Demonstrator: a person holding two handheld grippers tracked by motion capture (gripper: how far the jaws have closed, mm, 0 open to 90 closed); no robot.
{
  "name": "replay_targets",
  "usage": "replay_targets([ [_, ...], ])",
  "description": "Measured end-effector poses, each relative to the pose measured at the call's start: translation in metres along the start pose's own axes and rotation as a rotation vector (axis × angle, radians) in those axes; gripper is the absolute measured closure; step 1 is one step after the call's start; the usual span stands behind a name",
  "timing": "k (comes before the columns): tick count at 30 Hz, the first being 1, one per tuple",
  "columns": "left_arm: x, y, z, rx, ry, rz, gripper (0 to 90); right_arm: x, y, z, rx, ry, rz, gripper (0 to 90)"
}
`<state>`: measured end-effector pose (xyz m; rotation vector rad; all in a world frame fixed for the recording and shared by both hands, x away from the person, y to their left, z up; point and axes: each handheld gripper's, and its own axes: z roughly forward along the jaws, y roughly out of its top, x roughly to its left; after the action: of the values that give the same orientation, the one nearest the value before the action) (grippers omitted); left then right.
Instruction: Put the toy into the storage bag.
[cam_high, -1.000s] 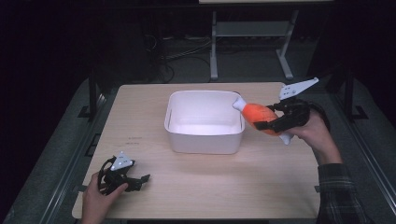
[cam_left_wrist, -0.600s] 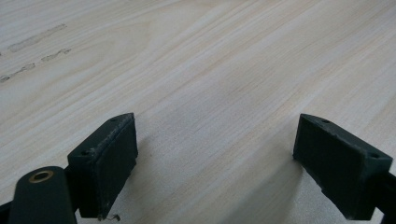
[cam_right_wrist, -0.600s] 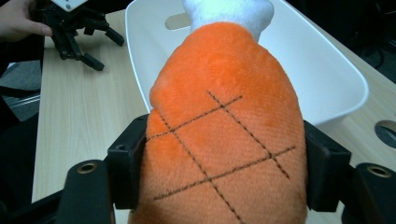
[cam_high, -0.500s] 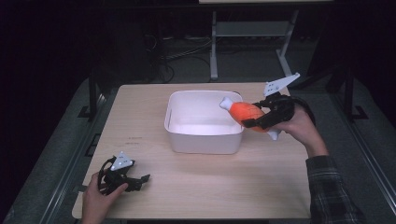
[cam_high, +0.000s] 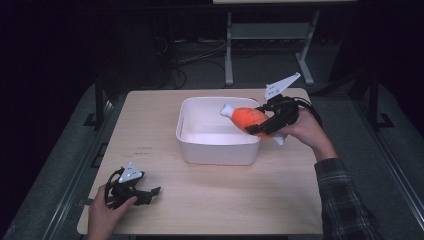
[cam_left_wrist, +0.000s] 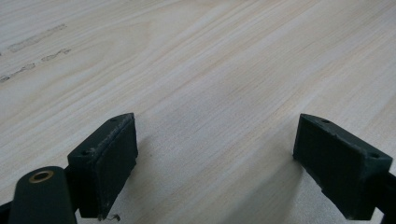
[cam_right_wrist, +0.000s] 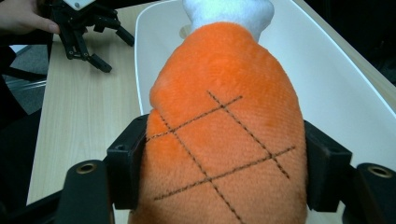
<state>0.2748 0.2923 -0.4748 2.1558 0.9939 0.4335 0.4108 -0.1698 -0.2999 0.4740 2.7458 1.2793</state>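
An orange plush drumstick (cam_high: 248, 117) with a white bone end hangs over the right rim of the white tub (cam_high: 200, 145), tilted with its bone end toward the tub's middle. My right gripper (cam_high: 260, 125) is shut on its orange body; in the right gripper view both pads press into the plush drumstick (cam_right_wrist: 224, 135), and the white tub (cam_right_wrist: 327, 93) lies beyond it. My left gripper (cam_high: 150, 192) rests on the table's front left corner, held by a hand. In the left gripper view its jaws stand wide apart over bare wood, so the left gripper (cam_left_wrist: 215, 163) is open with nothing in it.
The light wooden table (cam_high: 215, 200) has free surface in front of and to the left of the tub. Dark floor, cables and a metal stand (cam_high: 230, 45) lie beyond the far edge. The left gripper (cam_right_wrist: 84, 32) and its hand appear far off in the right gripper view.
My right gripper has carried the drumstick leftward from beside the tub to over its right rim. The left gripper has stayed put.
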Motion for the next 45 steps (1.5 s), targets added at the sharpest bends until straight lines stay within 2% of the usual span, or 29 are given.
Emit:
replay_targets([
  [11,0.000,0.000,0.000,0.000,0.000,0.000,13.0,0.000,0.021,0.020,0.027,0.045,-0.053,29.3],
  [22,0.000,0.000,0.000,0.001,0.001,0.002,13.0,0.002,0.041,0.050,0.059,0.093,-0.106,29.0],
  [35,0.000,0.000,0.000,0.001,0.000,0.001,13.0,0.005,0.055,0.078,0.115,0.130,-0.153,27.2],
  [45,0.000,0.000,0.000,0.003,-0.001,0.000,13.0,0.004,0.054,0.090,0.141,0.142,-0.160,26.0],
])
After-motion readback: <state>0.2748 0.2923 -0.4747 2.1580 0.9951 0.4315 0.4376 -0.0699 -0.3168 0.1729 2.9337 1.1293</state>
